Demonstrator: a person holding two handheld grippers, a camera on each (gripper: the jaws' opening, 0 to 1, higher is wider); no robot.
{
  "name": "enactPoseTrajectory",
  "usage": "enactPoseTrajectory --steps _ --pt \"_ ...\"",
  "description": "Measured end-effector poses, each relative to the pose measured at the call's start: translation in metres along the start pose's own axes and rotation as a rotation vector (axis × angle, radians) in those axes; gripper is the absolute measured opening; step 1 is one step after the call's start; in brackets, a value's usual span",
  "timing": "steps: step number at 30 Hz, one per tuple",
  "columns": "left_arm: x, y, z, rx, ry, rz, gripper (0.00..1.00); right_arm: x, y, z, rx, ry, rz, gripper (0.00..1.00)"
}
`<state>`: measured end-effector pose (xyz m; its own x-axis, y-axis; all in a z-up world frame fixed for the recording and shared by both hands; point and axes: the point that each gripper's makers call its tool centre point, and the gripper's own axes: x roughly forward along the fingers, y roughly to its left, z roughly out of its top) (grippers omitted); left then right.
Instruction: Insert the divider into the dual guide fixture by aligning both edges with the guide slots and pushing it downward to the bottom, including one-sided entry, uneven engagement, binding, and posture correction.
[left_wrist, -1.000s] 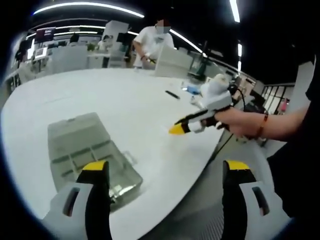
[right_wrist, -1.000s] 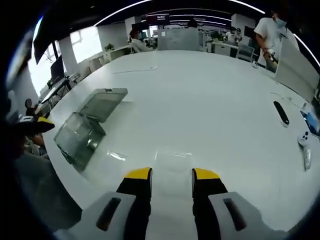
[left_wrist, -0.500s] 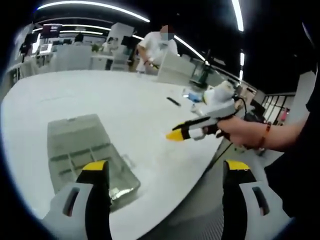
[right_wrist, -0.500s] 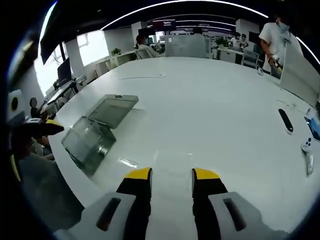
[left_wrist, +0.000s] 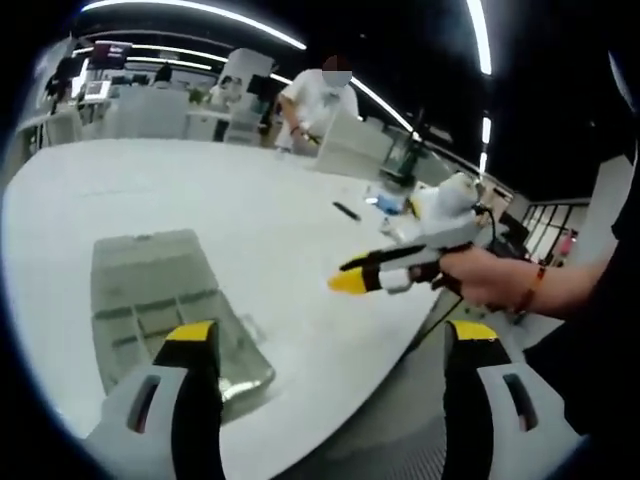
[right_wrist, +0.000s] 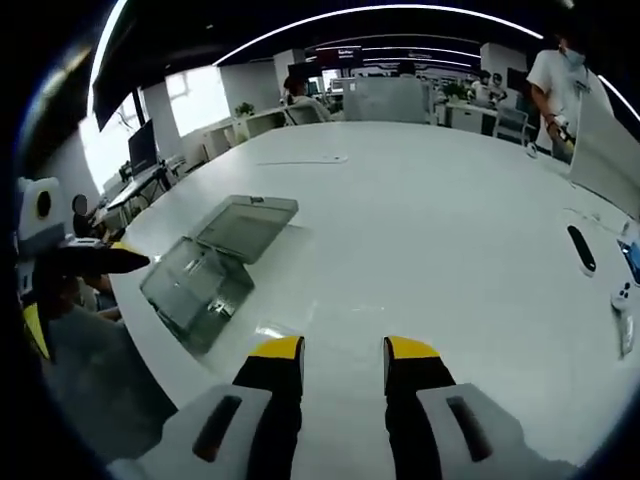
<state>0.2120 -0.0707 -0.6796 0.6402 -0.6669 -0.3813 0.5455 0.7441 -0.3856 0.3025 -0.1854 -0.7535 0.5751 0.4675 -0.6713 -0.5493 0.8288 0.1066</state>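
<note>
A clear plastic compartment box (left_wrist: 150, 305) lies open on the white table (left_wrist: 270, 200), its lid (right_wrist: 246, 226) folded back beyond the base (right_wrist: 196, 285). A small clear piece (left_wrist: 251, 325) glints beside the box's near corner (right_wrist: 270, 331); I cannot tell whether it is the divider. My left gripper (left_wrist: 330, 335) hangs open over the table's edge, its jaws wide apart, one beside the box. My right gripper (right_wrist: 343, 350) floats above the table with a narrow gap and nothing seen in it. In the left gripper view a hand holds the right gripper (left_wrist: 352, 278) right of the box.
A black remote (right_wrist: 581, 250) and a white controller (right_wrist: 625, 300) lie far right on the table. A person in white (left_wrist: 320, 95) stands at the far side beside a white box. The table's curved near edge (left_wrist: 380, 355) drops to the floor. My left gripper's finger (right_wrist: 100, 262) shows at the left edge.
The right gripper has drifted a little toward the box and lower in the left gripper view. Both cameras have shifted slightly. Neither gripper's jaw gap has changed.
</note>
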Motion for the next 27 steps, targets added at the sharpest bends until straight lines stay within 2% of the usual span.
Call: enactPoseTrajectory --steps 11,15,22,27 --pt "0.0 0.001 0.0 -0.024 0.002 0.001 0.88 0.0 0.018 0.006 -0.022 -0.016 0.041 0.27" --pt "0.0 0.002 -0.001 -0.006 0.011 0.01 0.88 -0.001 0.022 0.01 -0.041 -0.025 0.053 0.27" --pt "0.0 0.003 0.003 -0.02 -0.007 0.007 0.87 -0.005 0.031 0.016 -0.049 -0.045 0.069 0.27" --pt "0.0 0.008 0.003 -0.013 -0.007 0.028 0.87 -0.004 0.038 0.014 -0.073 -0.036 0.085 0.27"
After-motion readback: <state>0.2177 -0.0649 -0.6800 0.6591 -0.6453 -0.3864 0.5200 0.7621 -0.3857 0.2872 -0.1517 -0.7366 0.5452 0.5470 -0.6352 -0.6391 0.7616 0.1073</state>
